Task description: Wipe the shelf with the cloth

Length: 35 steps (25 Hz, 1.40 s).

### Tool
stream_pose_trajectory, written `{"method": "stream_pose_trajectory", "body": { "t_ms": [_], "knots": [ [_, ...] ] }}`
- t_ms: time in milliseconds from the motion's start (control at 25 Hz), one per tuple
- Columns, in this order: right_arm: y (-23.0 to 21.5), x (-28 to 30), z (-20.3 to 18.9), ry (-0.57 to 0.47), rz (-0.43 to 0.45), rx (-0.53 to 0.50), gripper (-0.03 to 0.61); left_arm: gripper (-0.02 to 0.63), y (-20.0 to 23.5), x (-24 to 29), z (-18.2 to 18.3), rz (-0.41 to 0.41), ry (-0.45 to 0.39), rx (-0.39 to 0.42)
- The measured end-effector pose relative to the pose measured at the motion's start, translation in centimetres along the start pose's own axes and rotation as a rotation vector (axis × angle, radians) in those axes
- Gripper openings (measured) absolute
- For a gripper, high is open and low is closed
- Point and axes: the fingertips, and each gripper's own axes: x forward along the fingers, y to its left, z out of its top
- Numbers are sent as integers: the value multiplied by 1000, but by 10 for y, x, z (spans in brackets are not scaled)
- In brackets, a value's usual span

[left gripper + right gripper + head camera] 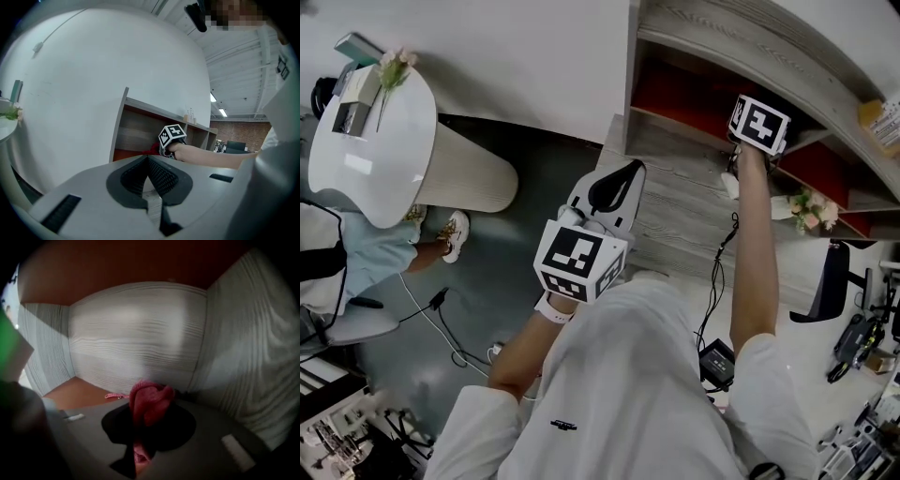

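The pink cloth [149,403] is bunched and clamped between the jaws of the right claw [146,423], inside a compartment of the wood-grain shelf [675,202]. In the right gripper view the bunch points at the compartment's grey back wall [136,333], close to the corner at 3 o'clock. The orange floor [77,392] of the compartment lies toward 8 o'clock. I cannot tell whether the cloth touches any surface.

The wiping step looks to be in hand, with the cloth gripped and already in the compartment. The next move likely calls for pressing the bunch flat on the wall or floor and sweeping it along, without letting the hard jaws scrape the wood.

The left claw [149,174] has its jaws together with nothing between them. In the head view it sits near the centre, outside the shelf and apart from the work.

Only the right gripper view shows the clamp and the inside of the compartment. The head view shows the right arm reaching in at 1 o'clock, with just the marker cube [759,123] showing and the cloth hidden. It also shows a round white bench [370,150] well apart at 10 o'clock. The left gripper view gives the side look, with red cloth peeping beside the cube at the compartment's mouth.
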Motion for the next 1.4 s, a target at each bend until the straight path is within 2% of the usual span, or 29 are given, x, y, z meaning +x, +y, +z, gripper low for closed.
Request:
{"method": "stream_pose_trajectory", "body": {
  "t_ms": [160, 280, 400, 520, 640, 760, 1000, 1400],
  "knots": [
    [0, -11, -14, 41, 10, 53, 61, 0, 2, -3, 0, -5, -6, -7],
    [7, -26, -19, 17, 55, 34, 61, 0, -1, -2, -1, -14, -7, -11],
    [5, -35, -31, 17, 41, 23, 61, 0, -4, 1, -1, -26, -9, -14],
    [2, -42, -40, 14, 31, 55, 61, 0, -5, 3, -3, -30, -4, -17],
    [6, -48, -44, 10, 51, 86, 60, 0, -5, 5, -4, -36, -2, -20],
    [21, -48, -44, 11, 82, 64, 61, 0, -3, 7, -7, -35, 4, -27],
    [82, -48, -41, -5, 204, -26, 61, 0, -3, 7, -11, -35, 10, -31],
    [150, -46, -29, 42, 405, -64, 61, 0, 19, 3, -18, 5, 22, -56]
  ]
}}
